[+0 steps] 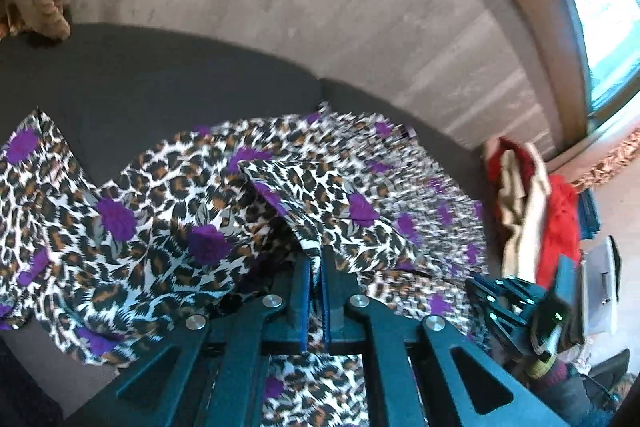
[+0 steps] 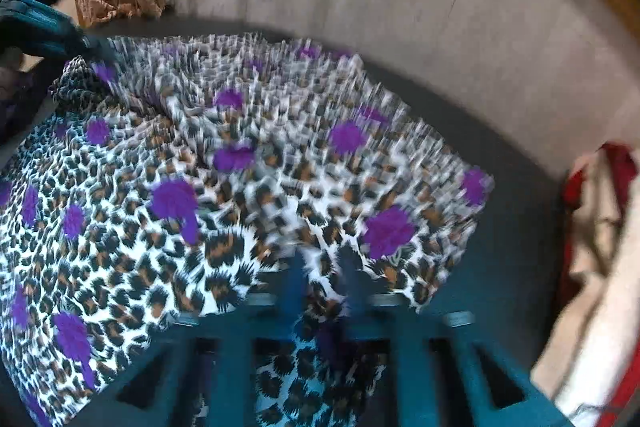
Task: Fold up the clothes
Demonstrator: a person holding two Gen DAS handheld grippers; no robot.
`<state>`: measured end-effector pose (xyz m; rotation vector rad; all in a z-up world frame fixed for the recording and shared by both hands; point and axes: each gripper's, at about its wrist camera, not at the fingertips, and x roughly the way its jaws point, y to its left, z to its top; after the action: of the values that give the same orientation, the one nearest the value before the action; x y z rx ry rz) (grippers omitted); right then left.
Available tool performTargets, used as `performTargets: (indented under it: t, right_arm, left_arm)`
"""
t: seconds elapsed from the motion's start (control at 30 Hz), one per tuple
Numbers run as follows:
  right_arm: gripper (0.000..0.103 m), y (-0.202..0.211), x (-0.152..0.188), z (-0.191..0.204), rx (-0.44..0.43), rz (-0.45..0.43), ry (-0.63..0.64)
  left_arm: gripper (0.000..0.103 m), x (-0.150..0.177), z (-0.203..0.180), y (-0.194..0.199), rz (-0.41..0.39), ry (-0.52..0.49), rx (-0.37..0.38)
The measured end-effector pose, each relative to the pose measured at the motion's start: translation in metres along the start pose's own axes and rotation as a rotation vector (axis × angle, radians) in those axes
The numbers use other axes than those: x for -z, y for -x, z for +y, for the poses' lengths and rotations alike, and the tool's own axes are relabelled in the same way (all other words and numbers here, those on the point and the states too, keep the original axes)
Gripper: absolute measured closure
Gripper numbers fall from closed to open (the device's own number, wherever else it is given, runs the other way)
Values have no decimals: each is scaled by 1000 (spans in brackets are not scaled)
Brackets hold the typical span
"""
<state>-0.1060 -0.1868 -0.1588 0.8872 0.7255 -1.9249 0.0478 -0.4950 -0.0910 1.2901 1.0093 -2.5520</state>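
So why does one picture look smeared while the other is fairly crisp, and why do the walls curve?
Right wrist view: motion blur streaks the leopard-print garment and softens the right gripper. Left wrist view: mostly sharp on the left gripper, blurred only toward the red and cream clothes pile, and the window is washed out by daylight. In both, the fisheye lens bends the wall.
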Motion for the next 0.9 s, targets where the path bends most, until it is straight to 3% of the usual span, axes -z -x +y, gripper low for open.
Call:
performTargets:
  t: [0.13, 0.23, 0.3, 0.33, 0.5, 0.6, 0.7, 0.9]
  right_arm:
    - [96, 29, 5, -21, -1, -63, -66]
    - [92, 41, 18, -26, -49, -43, -83]
    - [88, 32, 34, -21, -101, 48, -56]
    - [84, 30, 40, -20, -102, 64, -51]
    - [76, 53, 34, -35, -125, -8, -127]
    - [72, 62, 11, -45, -121, -75, -143]
    - [60, 52, -12, -50, -121, -101, -157]
    - [56, -18, -45, -75, -26, 0, -248]
  left_arm:
    - [100, 0, 14, 16, 8, 32, 43]
    - [100, 13, 22, 3, 122, 4, -42]
    - [100, 22, 28, -9, 174, -11, -142]
    - [98, 27, 31, -12, 194, -9, -130]
    - [90, 24, 39, 15, 97, 43, -16]
    - [84, 12, 43, 26, 32, 52, -30]
    - [79, -4, 40, 21, 9, 56, -63]
    - [79, -21, 18, -27, 83, -34, -143]
